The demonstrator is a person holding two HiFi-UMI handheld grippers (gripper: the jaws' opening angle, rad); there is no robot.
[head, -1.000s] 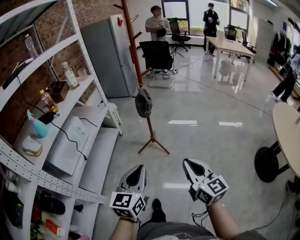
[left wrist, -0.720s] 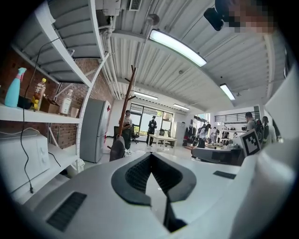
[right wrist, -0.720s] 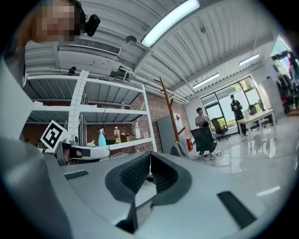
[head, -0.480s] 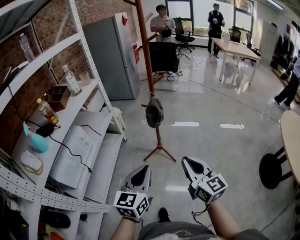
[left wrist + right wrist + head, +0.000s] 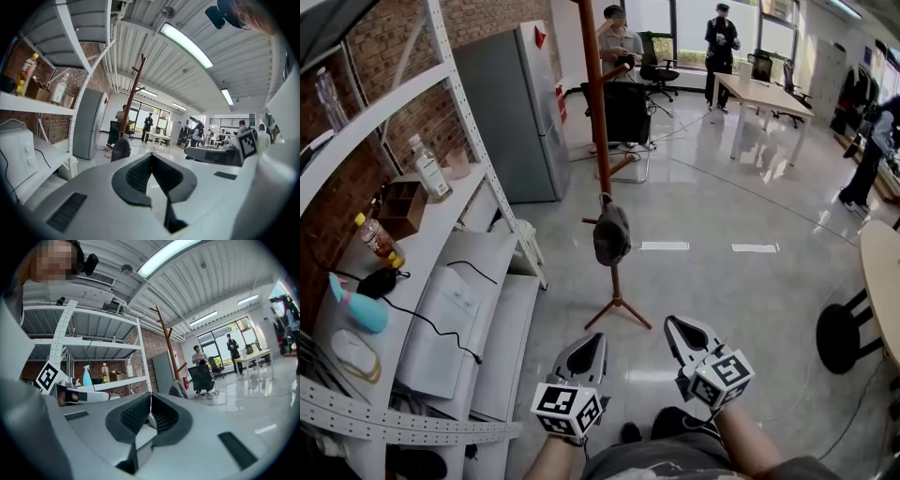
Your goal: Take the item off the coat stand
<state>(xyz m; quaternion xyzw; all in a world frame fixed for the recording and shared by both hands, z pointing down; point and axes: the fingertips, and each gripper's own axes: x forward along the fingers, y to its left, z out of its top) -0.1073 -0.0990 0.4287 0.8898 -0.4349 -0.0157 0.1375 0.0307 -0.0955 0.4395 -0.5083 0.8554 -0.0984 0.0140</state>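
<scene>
A tall brown wooden coat stand (image 5: pixel 596 103) rises from a tripod foot on the grey floor. A dark grey cap (image 5: pixel 611 234) hangs on one of its low pegs. The same cap (image 5: pixel 120 150) shows small in the left gripper view and the cap (image 5: pixel 177 389) just past the jaws in the right gripper view. My left gripper (image 5: pixel 589 346) and right gripper (image 5: pixel 678 330) are held low and near me, well short of the stand. Both are shut with nothing between their jaws.
A white metal shelf unit (image 5: pixel 459 122) with bottles, a spray bottle and a printer runs along the left. A grey fridge (image 5: pixel 511 108) stands behind the stand, with a black office chair (image 5: pixel 628 111) beyond. Two people stand far back. A round table edge (image 5: pixel 879 281) is at right.
The view has moved closer to the coat stand; the stand and cap now sit nearer the frame's middle. Both grippers keep their places and stay shut.
</scene>
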